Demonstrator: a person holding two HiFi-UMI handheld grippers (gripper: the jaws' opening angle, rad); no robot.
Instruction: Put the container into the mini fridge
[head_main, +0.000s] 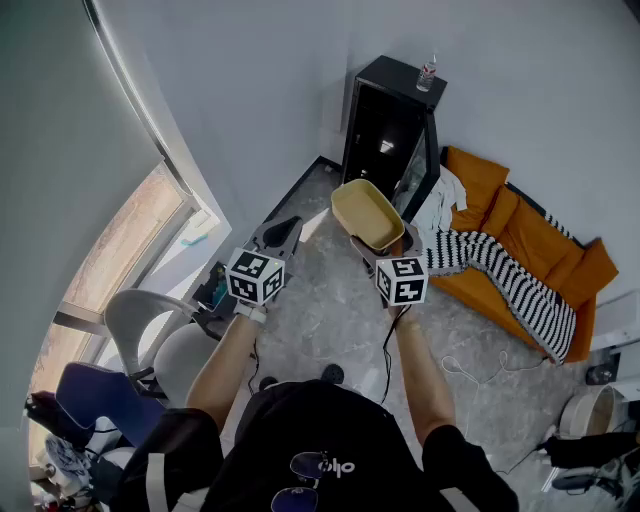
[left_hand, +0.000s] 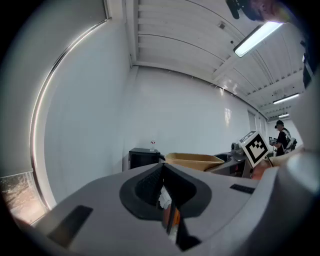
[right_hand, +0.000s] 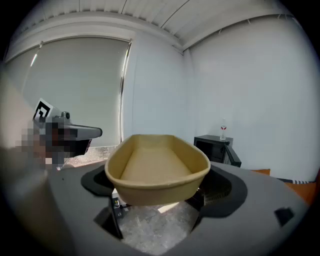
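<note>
**Tan container (right_hand: 157, 165) held in the right hand-held gripper (right_hand: 161, 197), open mini fridge (head_main: 390, 125) ahead of it.**
Its jaws are spread wide and clamp the container's near end. It looks light and thin-walled, so easily crushed: gripping low by the base seems safest. The left hand-held gripper (left_hand: 162, 172) alongside is closed on nothing. The fridge interior is too dark to read.

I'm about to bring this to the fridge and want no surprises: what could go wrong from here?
1. The right gripper holds the container by its near end only, with most of it reaching past the jaws. A jolt could tilt it or let it slip.
2. The mini fridge has its door swung out beside the opening, so the container's far end may clip it.
3. A bottle stands on top of the fridge, and a bump could topple it.
</note>
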